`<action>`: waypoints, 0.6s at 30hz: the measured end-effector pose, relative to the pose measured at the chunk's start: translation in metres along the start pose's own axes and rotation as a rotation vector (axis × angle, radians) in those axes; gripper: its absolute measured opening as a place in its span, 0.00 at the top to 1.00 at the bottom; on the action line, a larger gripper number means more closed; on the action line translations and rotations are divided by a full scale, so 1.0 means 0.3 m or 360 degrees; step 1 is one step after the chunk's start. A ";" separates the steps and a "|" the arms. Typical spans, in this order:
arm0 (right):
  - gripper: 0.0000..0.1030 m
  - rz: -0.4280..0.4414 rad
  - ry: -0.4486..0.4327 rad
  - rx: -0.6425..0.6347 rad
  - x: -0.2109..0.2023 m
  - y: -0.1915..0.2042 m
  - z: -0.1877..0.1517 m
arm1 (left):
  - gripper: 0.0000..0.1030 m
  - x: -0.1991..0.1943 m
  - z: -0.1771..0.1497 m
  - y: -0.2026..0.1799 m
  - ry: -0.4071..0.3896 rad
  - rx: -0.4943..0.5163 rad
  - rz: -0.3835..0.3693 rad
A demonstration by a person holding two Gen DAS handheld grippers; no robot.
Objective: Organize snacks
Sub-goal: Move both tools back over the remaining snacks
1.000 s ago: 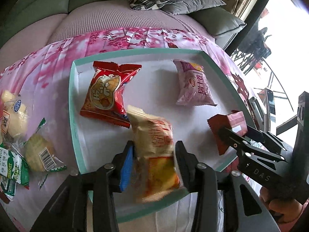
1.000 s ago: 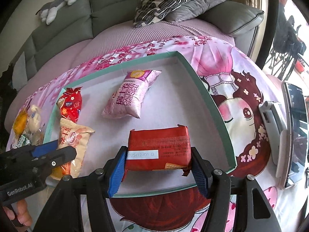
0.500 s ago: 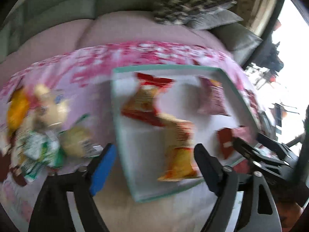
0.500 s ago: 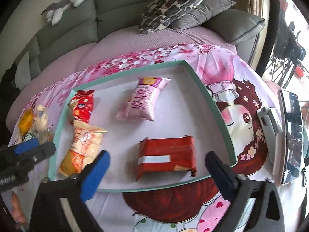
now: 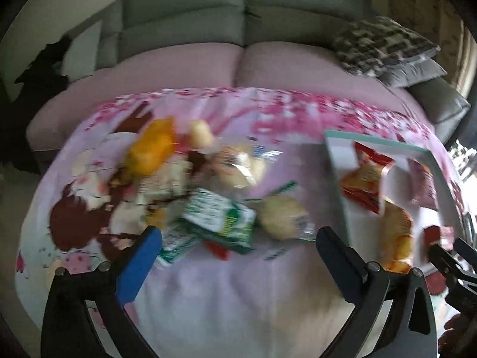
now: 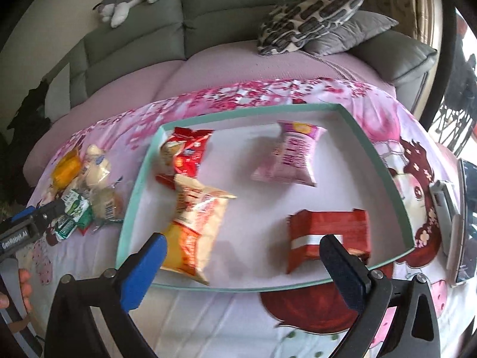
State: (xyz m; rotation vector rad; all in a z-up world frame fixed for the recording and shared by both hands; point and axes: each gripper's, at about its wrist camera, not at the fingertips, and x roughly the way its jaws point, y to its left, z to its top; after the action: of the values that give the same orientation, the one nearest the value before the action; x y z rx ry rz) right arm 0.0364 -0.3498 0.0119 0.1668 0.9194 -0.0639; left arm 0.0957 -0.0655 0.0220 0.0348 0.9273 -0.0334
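A teal-rimmed white tray (image 6: 384, 170) holds a yellow-orange snack bag (image 6: 196, 226), a red snack bag (image 6: 184, 152), a pink wafer pack (image 6: 295, 158) and a red box pack (image 6: 328, 238). My right gripper (image 6: 241, 262) is open and empty above the tray's near edge. My left gripper (image 5: 238, 253) is open and empty, facing a blurred pile of loose snacks: green packs (image 5: 220, 220), a clear-wrapped bun (image 5: 283, 217) and an orange pack (image 5: 152, 149). The tray (image 5: 334, 161) lies to its right. The left gripper also shows in the right wrist view (image 6: 32, 223).
A pink cartoon cloth (image 6: 328, 313) covers the surface. A phone and a grey device (image 6: 447, 205) lie right of the tray. A grey sofa with patterned cushions (image 6: 310, 15) and a plush toy (image 6: 131, 0) stands behind.
Both grippers opened and let go of their packs in the tray. The left gripper swung left toward the loose snack pile. The right gripper drew back and up.
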 end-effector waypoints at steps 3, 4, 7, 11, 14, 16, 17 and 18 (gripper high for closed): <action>0.00 -0.0006 -0.0013 -0.0015 0.004 0.040 0.010 | 0.00 0.003 0.014 0.083 -0.0032 -0.0093 0.0036; 0.00 0.0007 -0.0014 -0.0013 0.006 0.051 0.015 | 0.00 -0.003 0.016 0.103 -0.0044 -0.0108 0.0041; 0.00 0.0068 -0.0017 -0.0005 0.006 0.096 0.030 | 0.00 -0.006 0.021 0.133 -0.0074 -0.0099 0.0059; 0.00 0.0104 -0.0019 -0.0051 0.012 0.173 0.048 | 0.00 -0.008 0.036 0.176 -0.0080 -0.0097 0.0055; 0.00 0.0149 -0.0004 -0.0088 0.021 0.225 0.056 | 0.00 -0.010 0.044 0.213 -0.0084 -0.0135 0.0043; 0.00 0.0156 0.0007 -0.0120 0.029 0.256 0.060 | 0.00 -0.017 0.049 0.248 -0.0109 -0.0171 0.0051; 0.00 0.0160 0.0015 -0.0137 0.035 0.275 0.062 | 0.00 -0.018 0.052 0.263 -0.0119 -0.0189 0.0056; 0.00 0.0166 0.0022 -0.0150 0.040 0.289 0.063 | 0.00 -0.018 0.054 0.282 -0.0125 -0.0214 0.0051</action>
State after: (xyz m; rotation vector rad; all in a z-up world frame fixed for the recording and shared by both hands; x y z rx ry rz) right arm 0.0695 -0.2675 0.0237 0.1275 0.9240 0.0770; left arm 0.1090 0.0185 0.0374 -0.0761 0.8483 0.0570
